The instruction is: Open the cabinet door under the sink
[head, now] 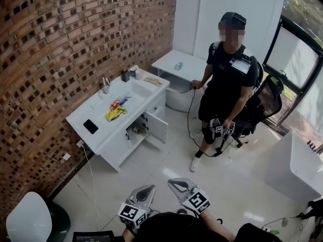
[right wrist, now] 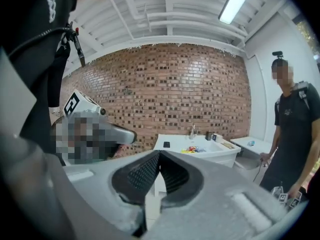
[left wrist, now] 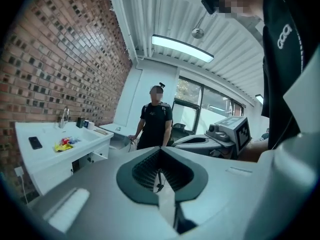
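The white sink cabinet (head: 108, 140) stands against the brick wall. Its door (head: 157, 127) under the basin (head: 143, 91) hangs ajar, and a dark interior shows behind it. The cabinet also shows in the left gripper view (left wrist: 55, 166) and, far off, in the right gripper view (right wrist: 200, 156). My left gripper (head: 150, 188) and right gripper (head: 171, 182) hover low in the head view, well away from the cabinet, over the floor. Both have their jaws closed tip to tip with nothing between them (left wrist: 160, 151) (right wrist: 159, 154).
A person (head: 227, 79) stands by the cabinet's far end holding another pair of grippers (head: 220, 130). An office chair (head: 265, 105) is behind them. A phone (head: 91, 126), a yellow packet (head: 115, 113) and bottles (head: 125, 75) lie on the countertop. A white seat (head: 30, 218) is at the lower left.
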### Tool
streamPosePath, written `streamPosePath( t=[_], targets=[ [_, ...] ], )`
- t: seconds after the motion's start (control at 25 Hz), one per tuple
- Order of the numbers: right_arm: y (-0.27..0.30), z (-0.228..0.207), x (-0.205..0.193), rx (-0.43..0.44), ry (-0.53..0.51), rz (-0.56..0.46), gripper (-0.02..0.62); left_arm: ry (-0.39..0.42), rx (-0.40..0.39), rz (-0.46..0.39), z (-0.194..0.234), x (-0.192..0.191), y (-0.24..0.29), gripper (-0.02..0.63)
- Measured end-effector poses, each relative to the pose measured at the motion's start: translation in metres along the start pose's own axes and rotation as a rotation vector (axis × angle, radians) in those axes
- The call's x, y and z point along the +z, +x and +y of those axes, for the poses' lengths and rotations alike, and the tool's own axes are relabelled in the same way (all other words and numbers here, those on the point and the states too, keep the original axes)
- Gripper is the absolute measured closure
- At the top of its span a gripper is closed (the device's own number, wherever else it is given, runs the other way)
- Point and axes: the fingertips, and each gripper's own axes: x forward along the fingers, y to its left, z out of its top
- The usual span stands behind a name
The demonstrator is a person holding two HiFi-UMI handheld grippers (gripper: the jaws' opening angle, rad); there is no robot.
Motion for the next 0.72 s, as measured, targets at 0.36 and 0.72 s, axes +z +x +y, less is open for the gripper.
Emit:
streamPosePath(
  t=[0.36,0.72],
  targets=[
    [-0.046,-0.017,-0.015,-0.009,0.03,-0.03,0.604,0.037,0.025,0.048,-0.038,-0.014,0.019,0.591],
    [-0.066,-0.017,-0.027,-0.017,0.049,-0.03,0.604,0.034,0.021,0.076,-0.054,-0.022,0.028,0.591]
  ],
)
